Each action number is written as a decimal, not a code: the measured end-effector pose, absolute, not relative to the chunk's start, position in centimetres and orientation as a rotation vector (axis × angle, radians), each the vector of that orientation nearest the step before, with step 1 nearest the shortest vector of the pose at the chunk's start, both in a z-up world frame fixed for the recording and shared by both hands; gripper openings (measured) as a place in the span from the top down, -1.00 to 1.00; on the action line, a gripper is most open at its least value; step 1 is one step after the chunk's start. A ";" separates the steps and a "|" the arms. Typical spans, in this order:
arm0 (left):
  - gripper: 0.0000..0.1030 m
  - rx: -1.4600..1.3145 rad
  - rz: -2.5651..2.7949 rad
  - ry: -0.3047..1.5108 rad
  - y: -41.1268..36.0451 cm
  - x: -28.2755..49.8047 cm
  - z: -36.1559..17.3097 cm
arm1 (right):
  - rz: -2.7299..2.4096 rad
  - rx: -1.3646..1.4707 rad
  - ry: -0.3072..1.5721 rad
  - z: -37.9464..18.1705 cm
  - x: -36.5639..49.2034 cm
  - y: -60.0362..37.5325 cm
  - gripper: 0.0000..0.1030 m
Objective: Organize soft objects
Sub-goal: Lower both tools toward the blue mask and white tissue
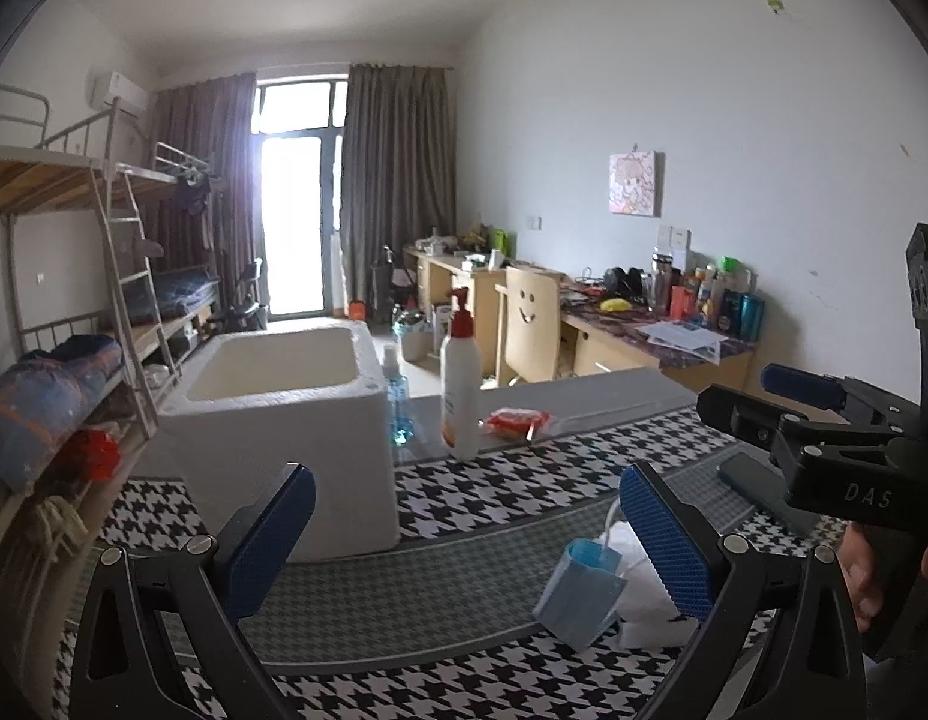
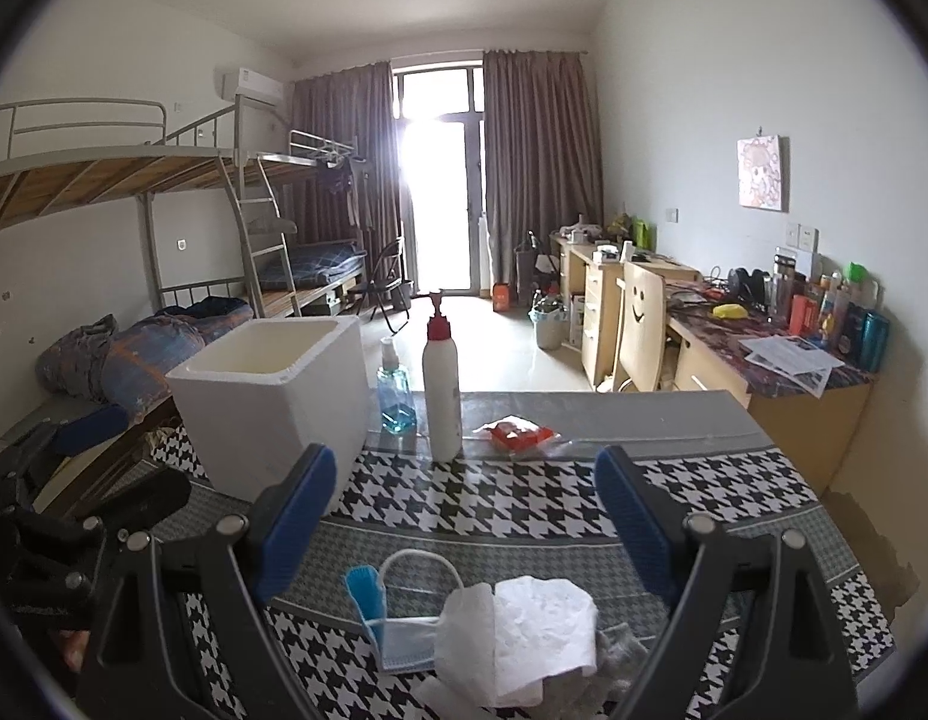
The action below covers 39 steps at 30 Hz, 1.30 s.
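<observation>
Two views. From the left wrist we see our left gripper (image 1: pixel 464 540) with its blue pads wide apart and nothing between them, above the houndstooth table (image 1: pixel 499 498). A blue mask (image 1: pixel 577 594) lies folded on the table beside the right pad, touching white tissue (image 1: pixel 643 600). A white foam box (image 1: pixel 284 414) stands open at the left, with a lotion bottle (image 1: pixel 461 384), a blue spray bottle (image 1: pixel 398 402) and a red packet (image 1: pixel 517 422) behind it. Our right gripper (image 1: pixel 763 396) reaches in from the right, near a phone (image 1: pixel 757 480).

From the right wrist, our right gripper (image 2: pixel 464 510) also stands wide apart and empty. The mask (image 2: pixel 398 630) and tissue (image 2: pixel 523 630) lie touching, low between the fingers; the box (image 2: pixel 272 396) sits well beyond, at the left.
</observation>
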<state>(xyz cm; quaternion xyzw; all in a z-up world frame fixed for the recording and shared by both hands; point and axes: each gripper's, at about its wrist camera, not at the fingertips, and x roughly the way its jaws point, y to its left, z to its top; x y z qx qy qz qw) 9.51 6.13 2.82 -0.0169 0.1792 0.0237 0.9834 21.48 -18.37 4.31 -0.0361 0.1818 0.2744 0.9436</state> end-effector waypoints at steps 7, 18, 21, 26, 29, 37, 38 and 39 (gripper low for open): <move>-0.98 -0.010 0.035 0.373 4.9 9.8 1.7 | 0.538 -0.063 0.385 3.5 21.3 -19.4 -0.76; -0.98 -0.016 -0.006 0.417 4.1 10.8 0.3 | 0.500 -0.056 0.402 2.5 21.2 -20.7 -0.77; -0.98 -0.004 -0.006 0.416 3.8 10.9 -0.2 | 0.490 -0.058 0.416 2.0 21.3 -20.8 -0.77; -0.98 -0.005 -0.038 0.440 3.2 11.3 -0.9 | 0.481 -0.047 0.432 1.2 21.4 -21.6 -0.77; -0.98 -0.012 -0.061 0.459 2.8 11.6 -1.4 | 0.473 -0.043 0.441 0.9 21.4 -21.9 -0.77; -0.98 -0.020 -0.088 0.498 2.2 12.7 -2.3 | 0.452 -0.063 0.463 -0.2 21.3 -22.6 -0.77; -0.98 -0.024 -0.092 0.503 2.2 12.8 -2.4 | 0.451 -0.064 0.466 -0.4 21.3 -22.6 -0.77; -0.98 -0.028 -0.096 0.507 2.2 12.9 -2.6 | 0.450 -0.063 0.468 -0.5 21.3 -22.7 -0.77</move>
